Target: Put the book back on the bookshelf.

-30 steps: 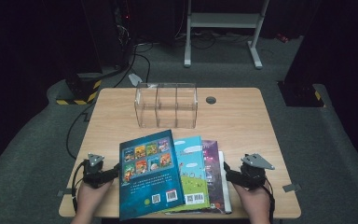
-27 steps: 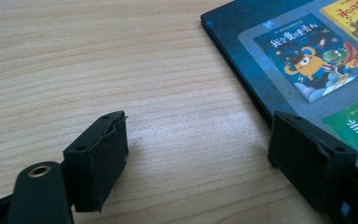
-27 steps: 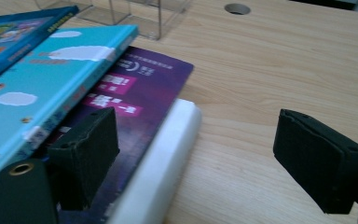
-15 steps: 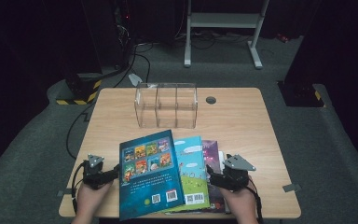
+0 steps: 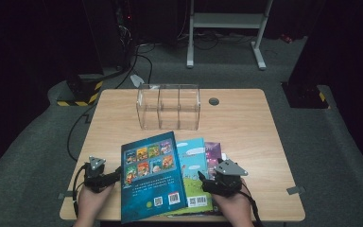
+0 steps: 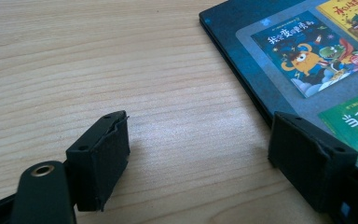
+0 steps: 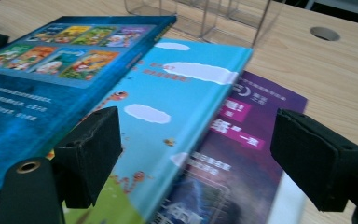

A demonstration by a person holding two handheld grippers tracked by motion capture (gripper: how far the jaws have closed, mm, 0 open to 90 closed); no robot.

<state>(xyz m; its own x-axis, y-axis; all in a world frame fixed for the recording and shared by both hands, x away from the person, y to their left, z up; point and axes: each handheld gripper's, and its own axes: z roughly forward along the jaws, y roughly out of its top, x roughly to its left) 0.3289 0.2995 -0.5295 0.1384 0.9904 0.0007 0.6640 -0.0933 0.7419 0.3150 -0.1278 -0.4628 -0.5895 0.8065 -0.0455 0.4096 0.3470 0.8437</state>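
Approach step: right gripper [image 5: 207,181], jaws open over light-blue book [image 7: 177,121] at stack's 3 o'clock edge, must close there; left gripper [image 5: 115,176] open at dark-blue book [image 6: 279,51], 9 o'clock.

A wooden desk [image 5: 246,127] stands on grey carpet [image 5: 335,156]. Toward 12 o'clock on the desk sits a clear box [image 5: 168,107] with three compartments, upright and well apart from the desk edges. Just to its 3 o'clock side a round grey hole [image 5: 213,101] is set into the top. Off the desk at 12 o'clock, a white metal stand [image 5: 227,28] rests on the floor, with black cables [image 5: 142,56] trailing near it. At 10 o'clock a yellow-and-black striped strip [image 5: 78,100] lies beside dark equipment. Two grey tape patches [image 5: 295,190] mark the carpet at 4 and 8 o'clock.
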